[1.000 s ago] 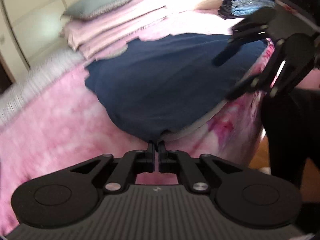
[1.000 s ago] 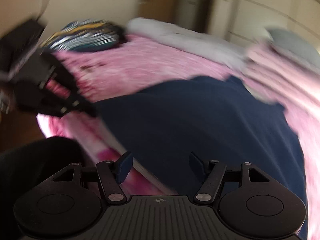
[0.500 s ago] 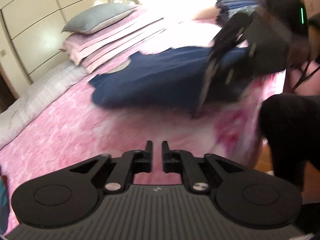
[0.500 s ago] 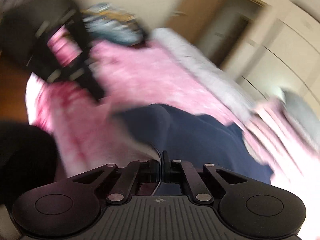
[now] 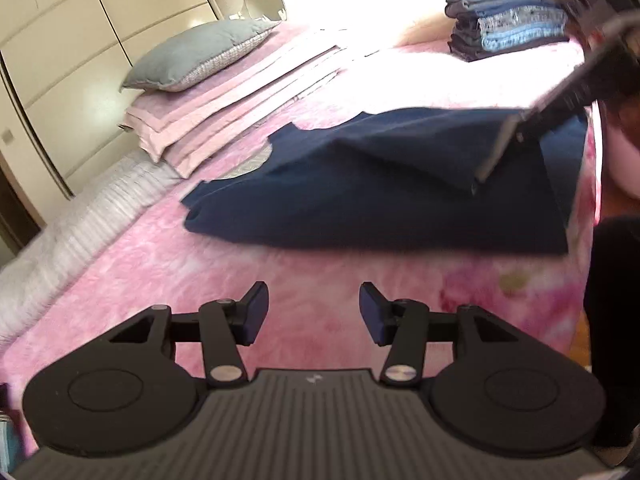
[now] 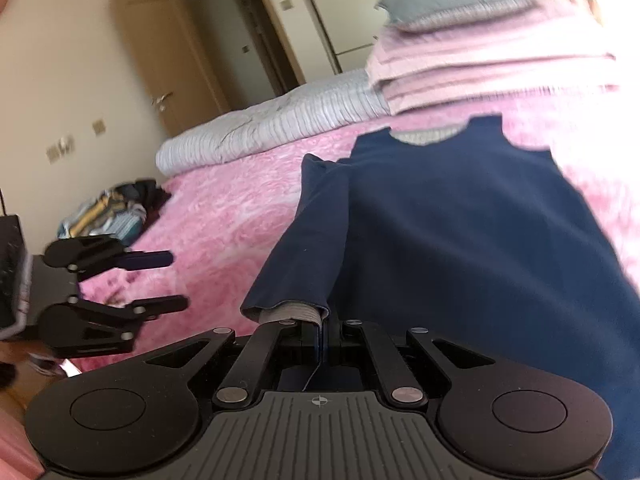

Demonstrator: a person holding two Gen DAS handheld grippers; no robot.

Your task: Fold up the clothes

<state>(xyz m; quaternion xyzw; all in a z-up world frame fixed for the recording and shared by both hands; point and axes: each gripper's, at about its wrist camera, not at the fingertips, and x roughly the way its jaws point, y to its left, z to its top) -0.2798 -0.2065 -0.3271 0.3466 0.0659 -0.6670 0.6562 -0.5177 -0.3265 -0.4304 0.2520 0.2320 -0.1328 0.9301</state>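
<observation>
The navy garment (image 5: 400, 184) lay across the pink bedspread (image 5: 200, 272), its side edge turned over along its length. The right gripper (image 6: 324, 344) was clenched on that edge near the hem, pale grey lining showing at the fold; in the left wrist view it reached in from about two o'clock, lifting the cloth. The left gripper (image 5: 314, 312) stood released, its jaws just having opened, with nothing between them but bare bedspread; the garment sat at twelve o'clock from it, well apart. In the right wrist view the left gripper sat at nine o'clock. A grey pillow (image 5: 196, 56) rested on folded pink blankets (image 5: 224, 112) at eleven o'clock, and a stack of folded blue clothes (image 5: 508, 20) sat at one o'clock
</observation>
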